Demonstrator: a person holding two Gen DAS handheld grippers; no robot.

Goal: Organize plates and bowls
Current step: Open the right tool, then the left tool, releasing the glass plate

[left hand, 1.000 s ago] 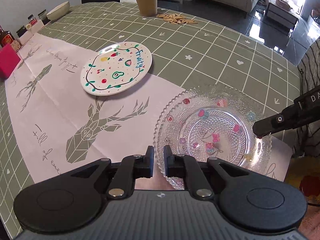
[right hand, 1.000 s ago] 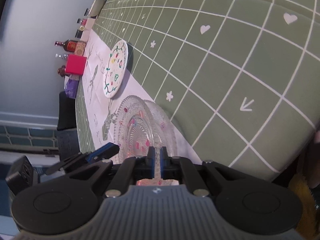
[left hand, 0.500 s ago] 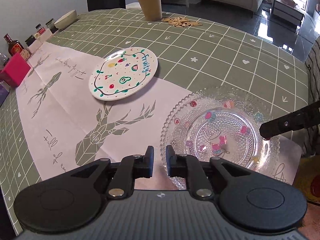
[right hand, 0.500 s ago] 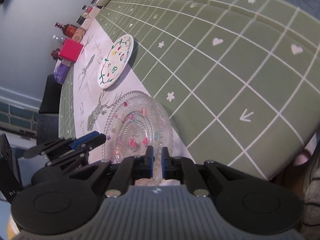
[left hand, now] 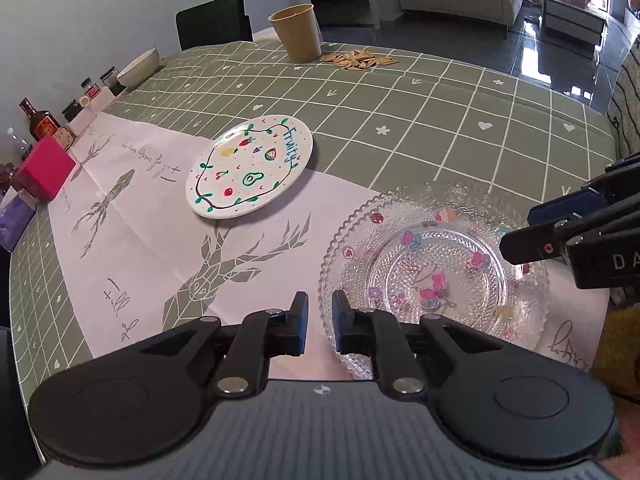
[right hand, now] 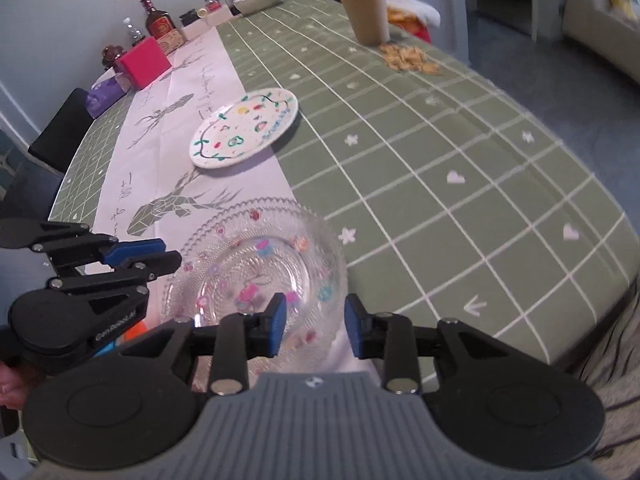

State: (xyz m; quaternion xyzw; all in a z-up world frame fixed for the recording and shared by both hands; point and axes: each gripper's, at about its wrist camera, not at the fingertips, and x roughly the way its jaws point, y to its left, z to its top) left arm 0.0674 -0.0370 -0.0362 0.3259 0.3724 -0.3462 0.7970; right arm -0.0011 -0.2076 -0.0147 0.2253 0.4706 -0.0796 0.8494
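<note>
My left gripper (left hand: 320, 322) hangs low over the near edge of the table (left hand: 460, 112), its fingers drawn close with only a narrow slot between them and nothing inside. The glass plate (left hand: 434, 268), beaded and dotted with small coloured stickers, lies flat on the pale paper runner (left hand: 132, 240) at about two o'clock from those fingertips, its near rim just beside my right-hand finger. Whether that finger touches the rim I cannot tell.

My right gripper (right hand: 314, 328) is spread wide and holds nothing; the glass plate (right hand: 256, 264) sits just ahead at eleven o'clock, its rim running under the gap between the fingers. From the left wrist view this gripper (left hand: 520, 240) shows at three o'clock, over the plate's far-right rim.

The white plate (left hand: 250, 166) painted with fruit lies flat at eleven o'clock, well apart from the glass one, straddling the edge of the runner. Farther back, at twelve o'clock, stands a tan cup (left hand: 296, 32).
</note>
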